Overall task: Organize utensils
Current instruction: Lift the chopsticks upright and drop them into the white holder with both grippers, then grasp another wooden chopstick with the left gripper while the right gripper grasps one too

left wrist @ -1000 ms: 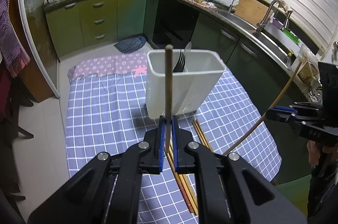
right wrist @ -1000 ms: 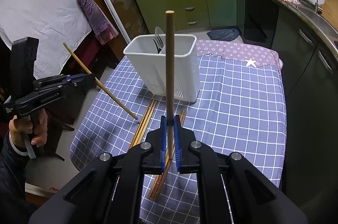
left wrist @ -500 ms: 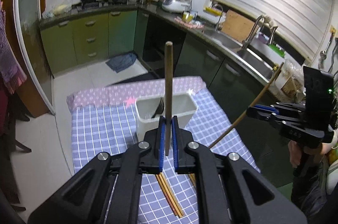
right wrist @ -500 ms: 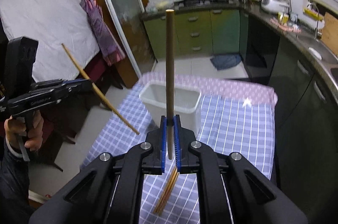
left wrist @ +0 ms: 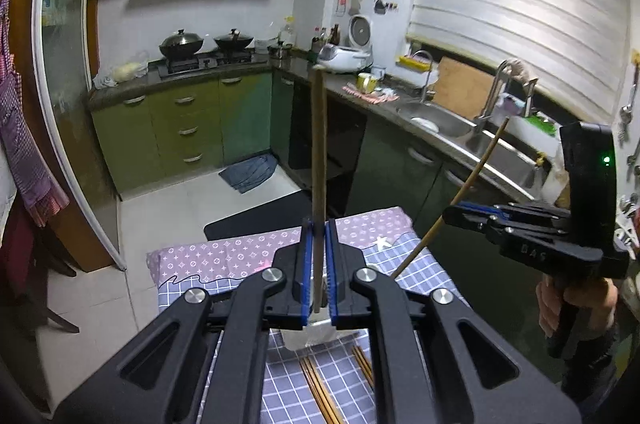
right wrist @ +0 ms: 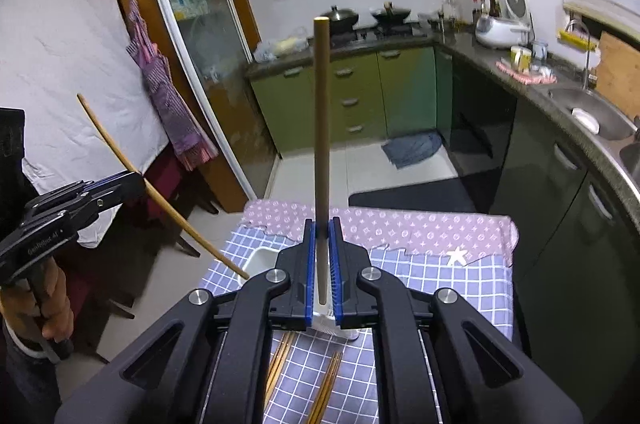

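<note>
My left gripper (left wrist: 319,244) is shut on a brown chopstick (left wrist: 319,164) that stands upright between its blue pads. My right gripper (right wrist: 322,244) is likewise shut on an upright chopstick (right wrist: 321,124). Each one shows in the other's view: the right gripper (left wrist: 452,214) with its slanted chopstick (left wrist: 468,184), and the left gripper (right wrist: 136,180) with its slanted chopstick (right wrist: 172,212). Both hang well above the table. The white utensil holder (right wrist: 260,258) sits below, mostly hidden behind the fingers. Several loose chopsticks (right wrist: 280,360) lie on the checked cloth in front of it.
The small table (right wrist: 440,284) has a blue checked cloth with a purple patterned far edge. A dark counter with a sink (left wrist: 440,116) runs along the right. Green cabinets (left wrist: 180,128) and a stove stand at the back. A dark mat (right wrist: 408,198) lies on the floor beyond the table.
Both grippers have risen with their chopsticks still held. The holder and table have dropped low in both views and look smaller; more of the kitchen shows.
</note>
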